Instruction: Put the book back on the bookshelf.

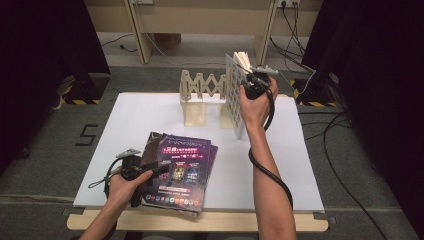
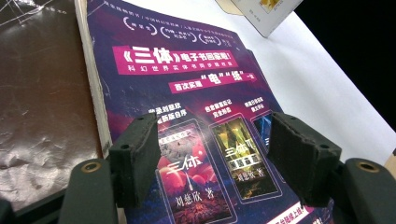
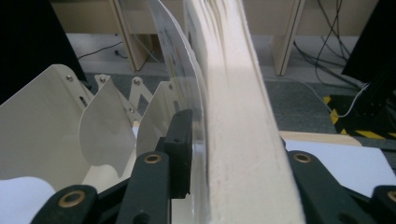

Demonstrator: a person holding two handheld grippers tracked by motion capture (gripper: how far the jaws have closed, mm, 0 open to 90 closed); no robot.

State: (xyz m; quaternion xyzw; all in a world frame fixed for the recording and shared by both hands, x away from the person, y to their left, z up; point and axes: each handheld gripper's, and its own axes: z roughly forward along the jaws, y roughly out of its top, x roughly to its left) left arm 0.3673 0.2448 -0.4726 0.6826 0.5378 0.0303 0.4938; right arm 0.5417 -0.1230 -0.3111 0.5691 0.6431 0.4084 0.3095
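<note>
I see the white table (image 1: 300, 165) spanning the high view, with a pale folding rack (image 1: 200, 95) standing near its far edge. Its leaves rise as rounded cream plates joined by a zigzag of riveted struts.

At the right end of the rack stands the white book (image 1: 234, 95), upright, its cover printed with a grid of small squares. In the right gripper view its thick cream block of pages (image 3: 233, 116) runs up the middle, and the thin glossy cover (image 3: 180, 60) bows away to the left.

My right gripper (image 1: 250, 82) sits at the top edge of this book. The book stands between its jaws, the left pad lying against the cover; I cannot tell whether the pads press on it.

Near the front left of the table lies a stack of magazines (image 1: 182, 170), flat and slightly fanned. The top one is purple with a pink title band, white Chinese lettering and a row of small pictured covers; beside it lies a dark brown cover (image 2: 42, 102).

My left gripper (image 2: 215, 158) hovers just over the purple cover, jaws apart and holding nothing.
</note>
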